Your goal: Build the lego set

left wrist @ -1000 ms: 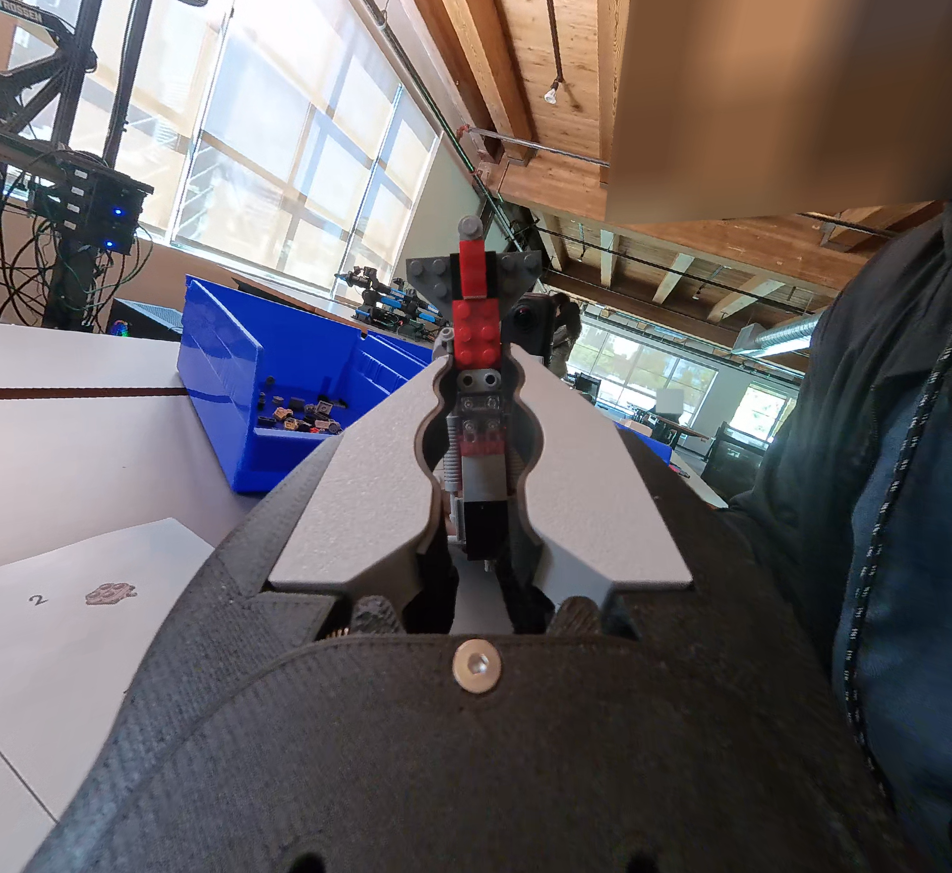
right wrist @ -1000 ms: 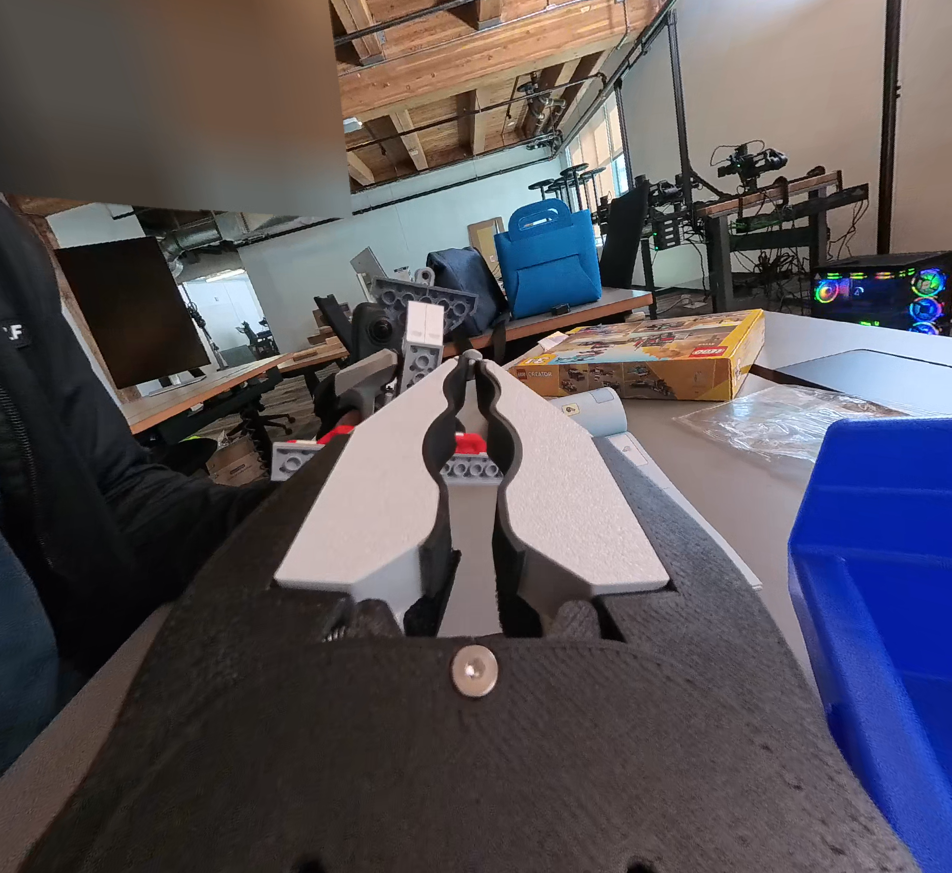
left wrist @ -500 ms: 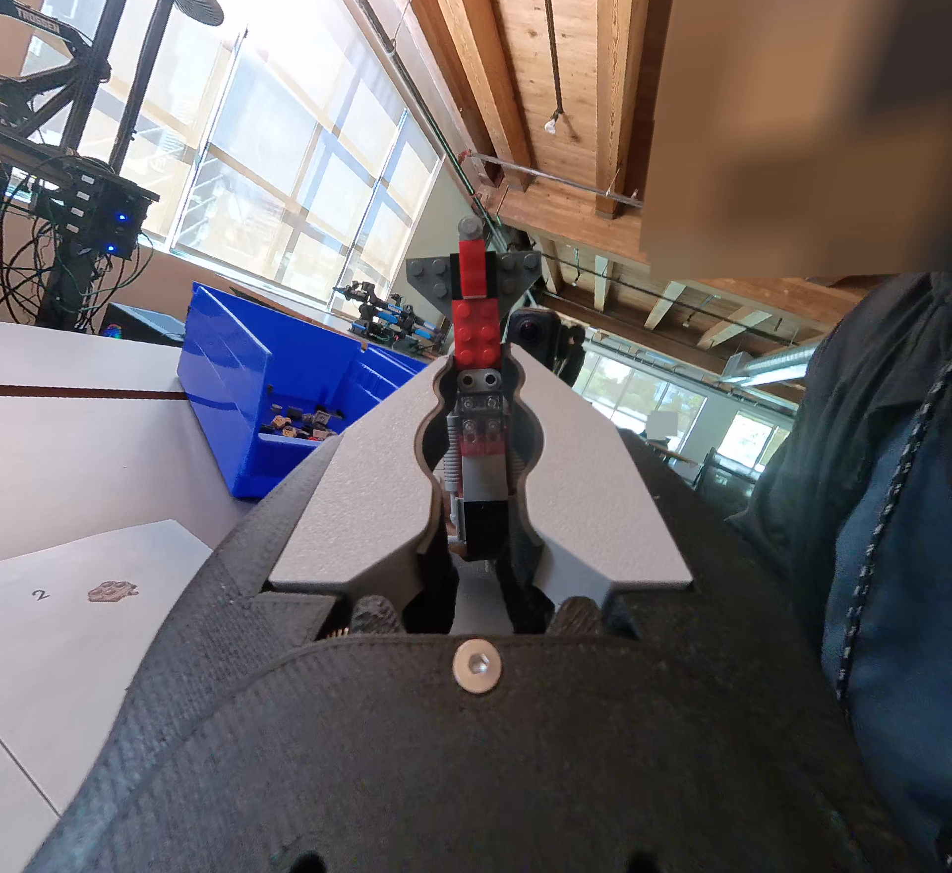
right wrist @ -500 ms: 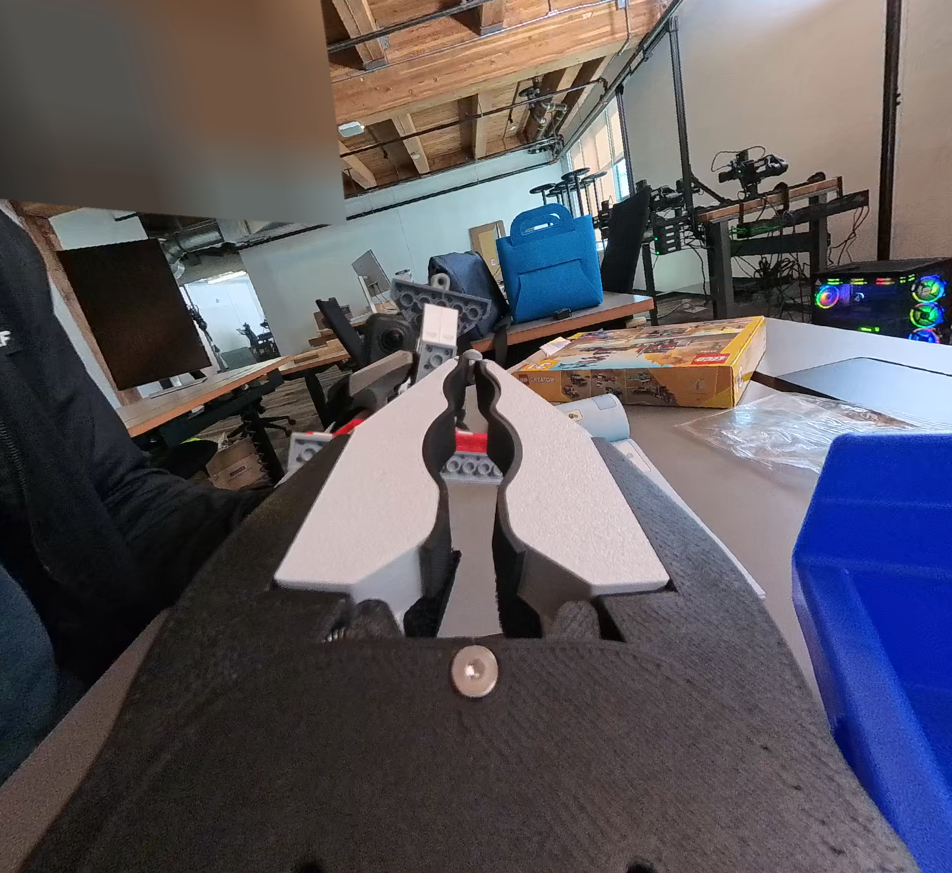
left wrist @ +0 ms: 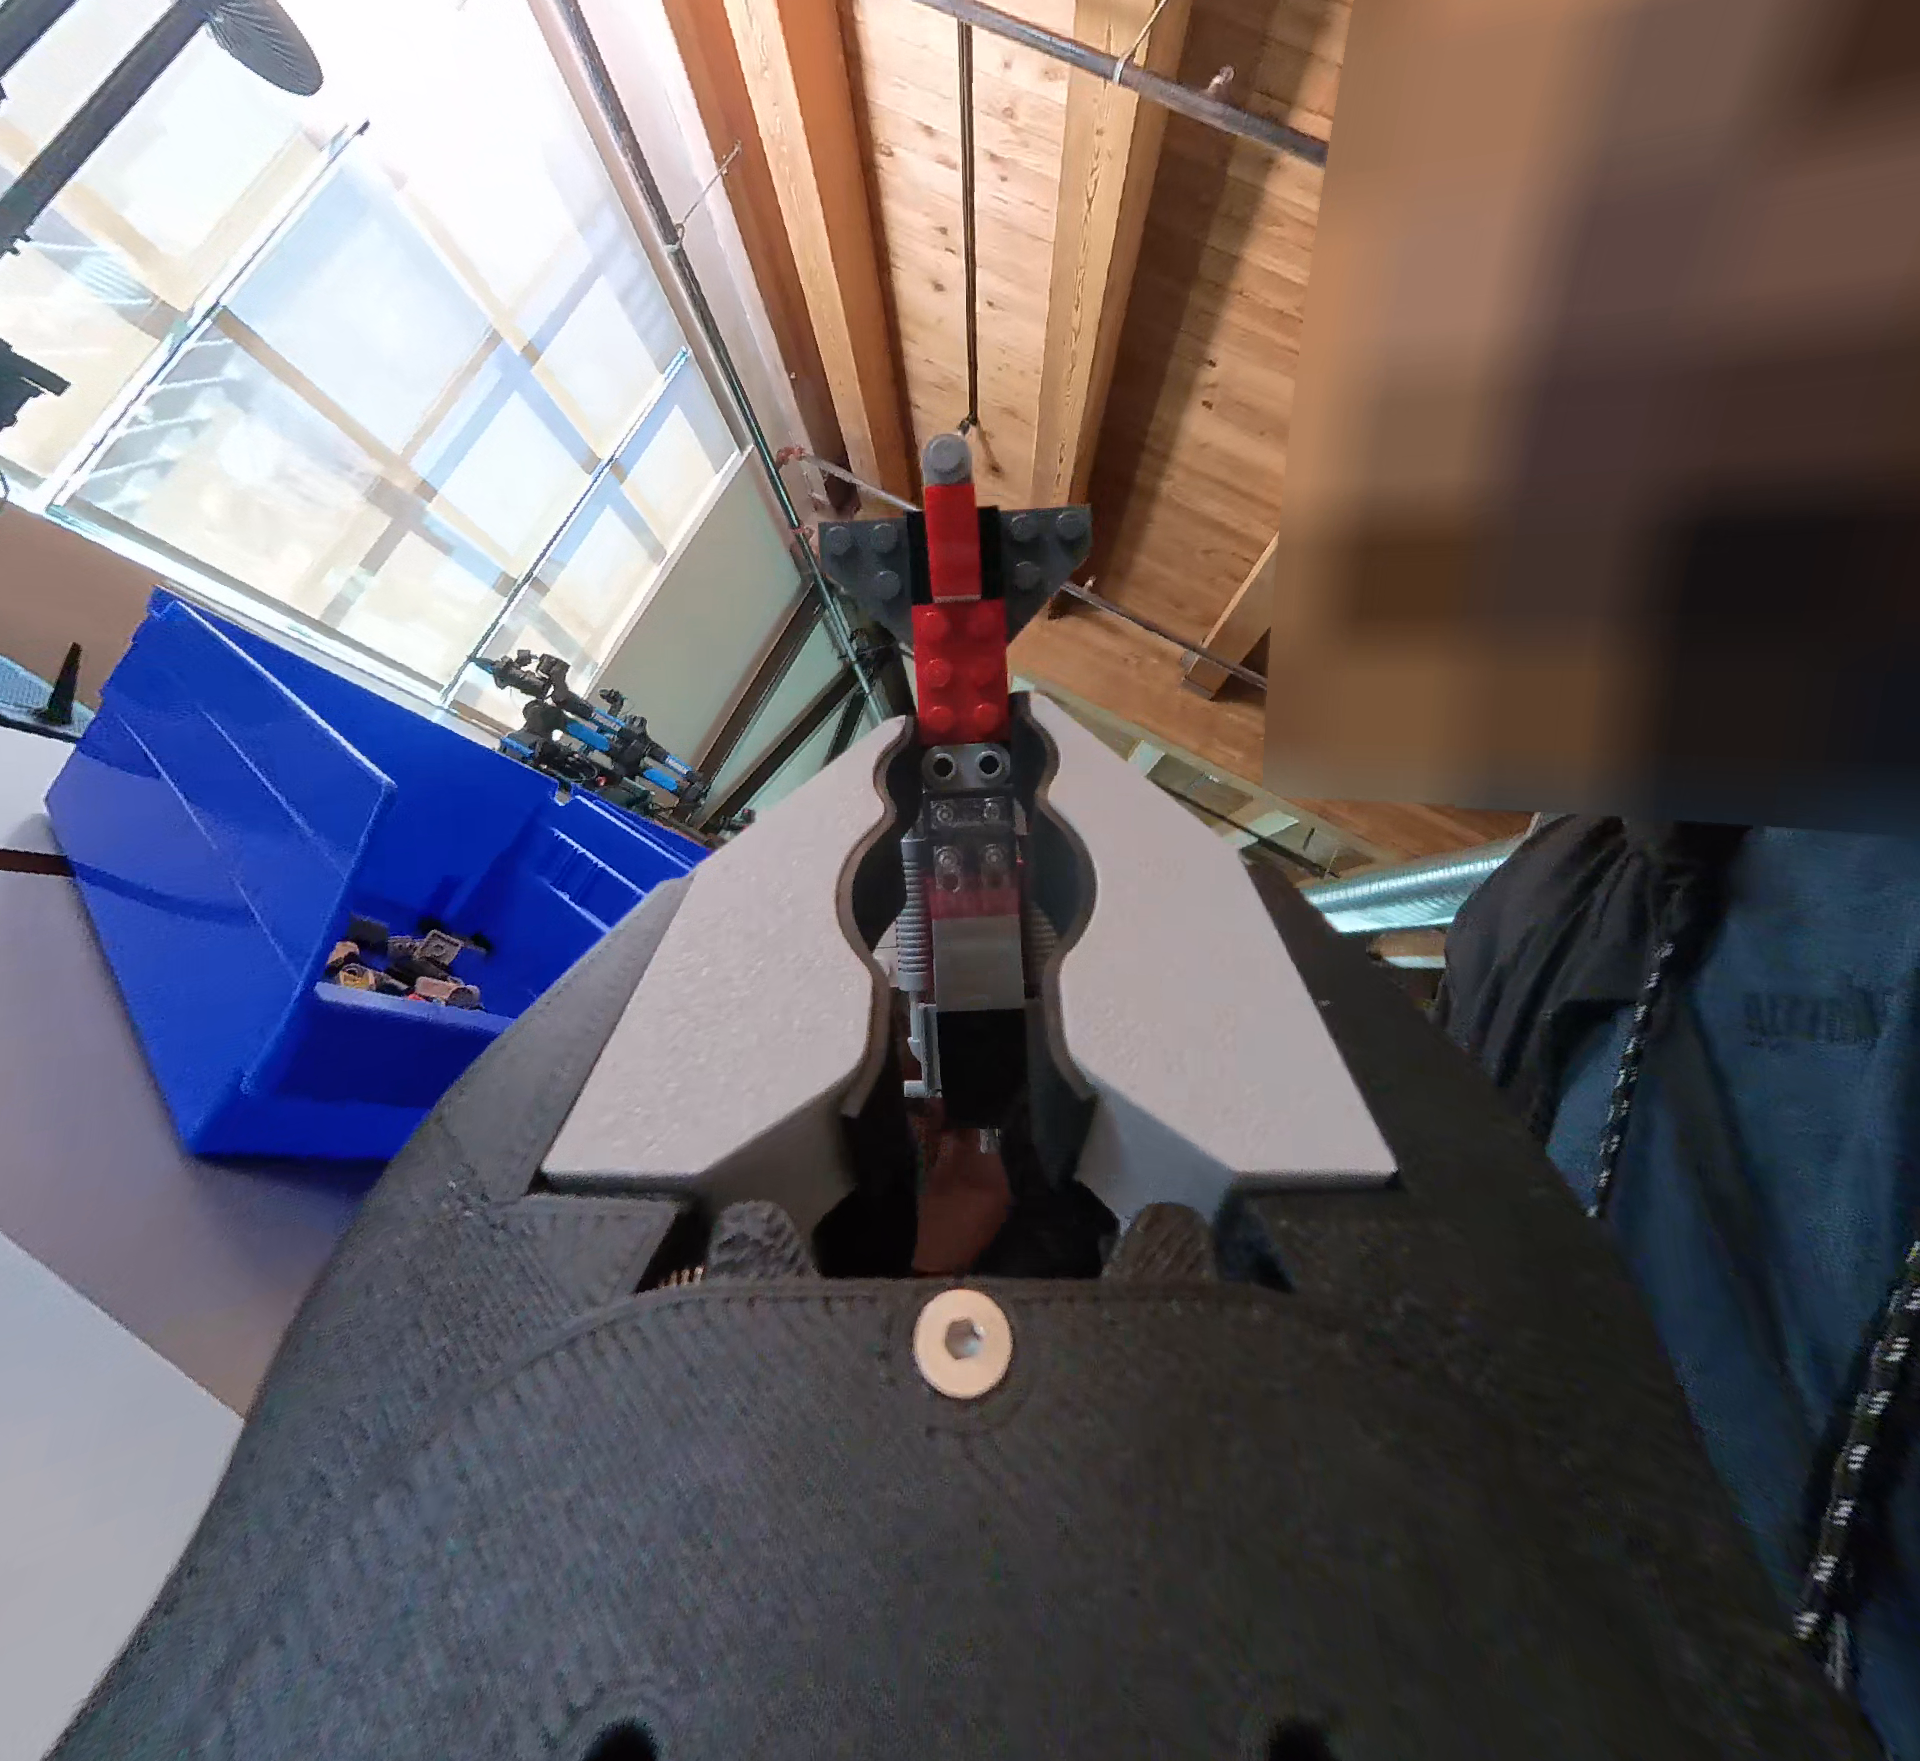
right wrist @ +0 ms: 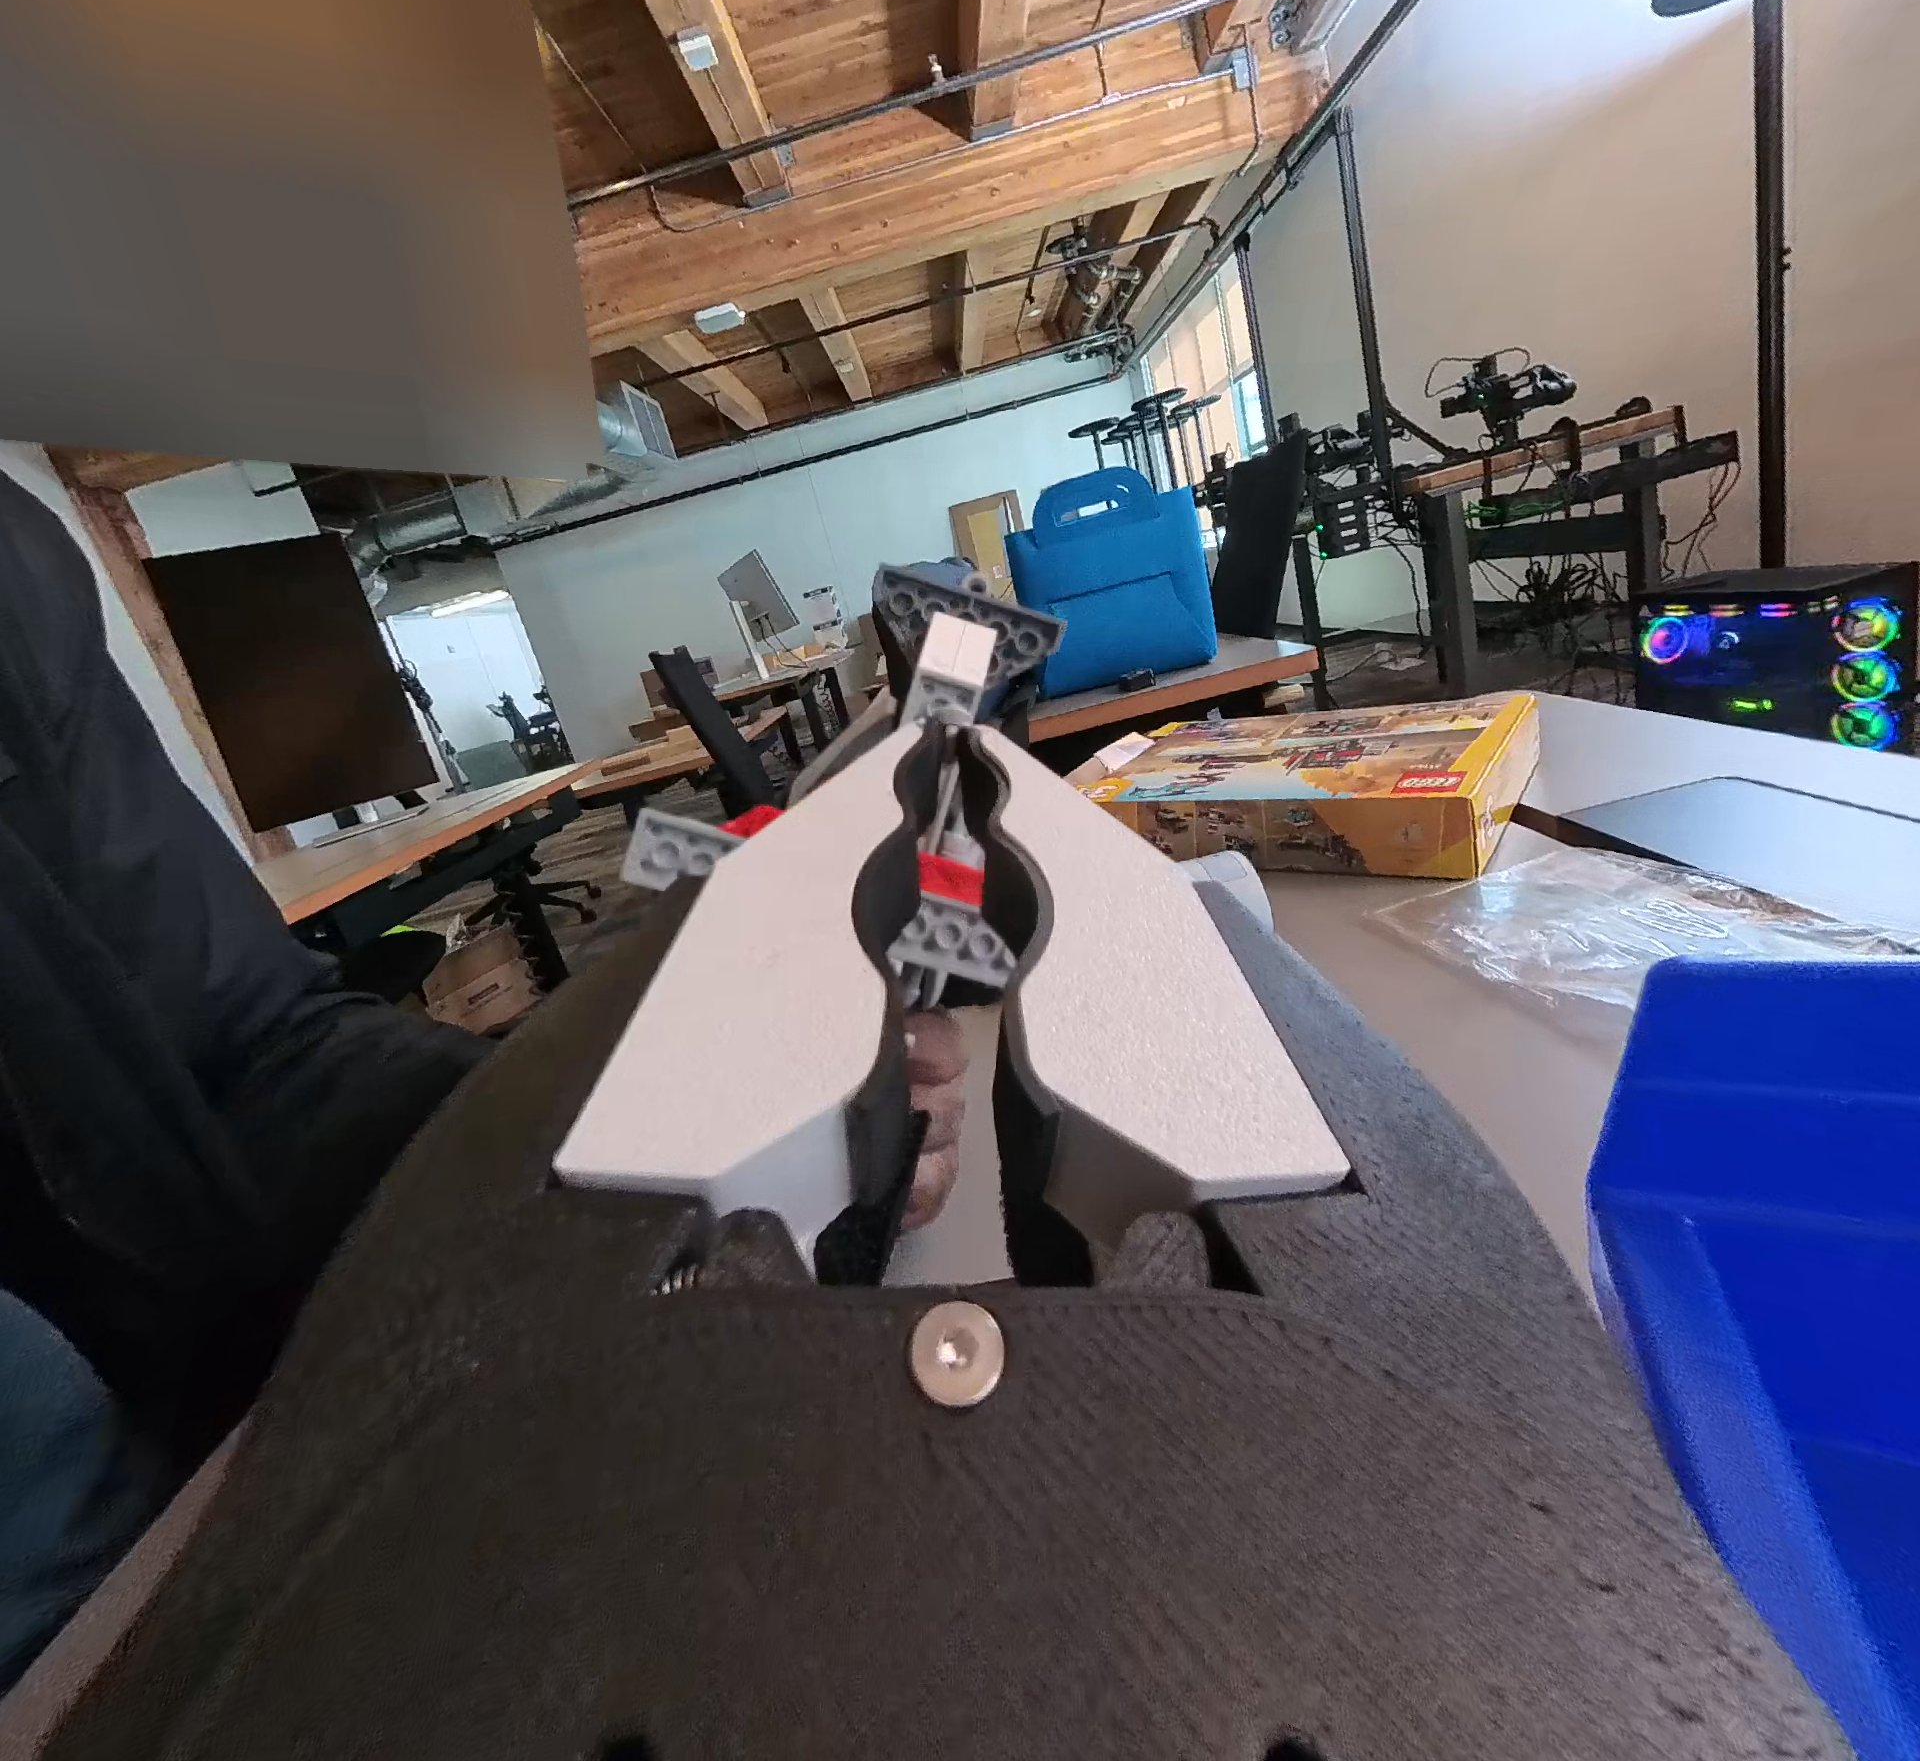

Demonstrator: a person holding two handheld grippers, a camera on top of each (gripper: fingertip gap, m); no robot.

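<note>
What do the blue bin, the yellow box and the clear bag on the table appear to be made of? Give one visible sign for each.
Blue bin: probably hard moulded plastic, glossy; light glints off its smooth walls.
Yellow box: looks like printed cardboard; sharp folded edges, flat panels.
Clear bag: thin plastic film, likely; see-through, crinkled, with shiny creases.

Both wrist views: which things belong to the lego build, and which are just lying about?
Part of the job:
- lego model, clamped in the left gripper
- right gripper, jaws shut on a small lego piece
- blue bin with loose pieces
- yellow set box

Lying about:
- clear plastic bag
- blue tote bag
- lit computer case
- floor lamp
</note>
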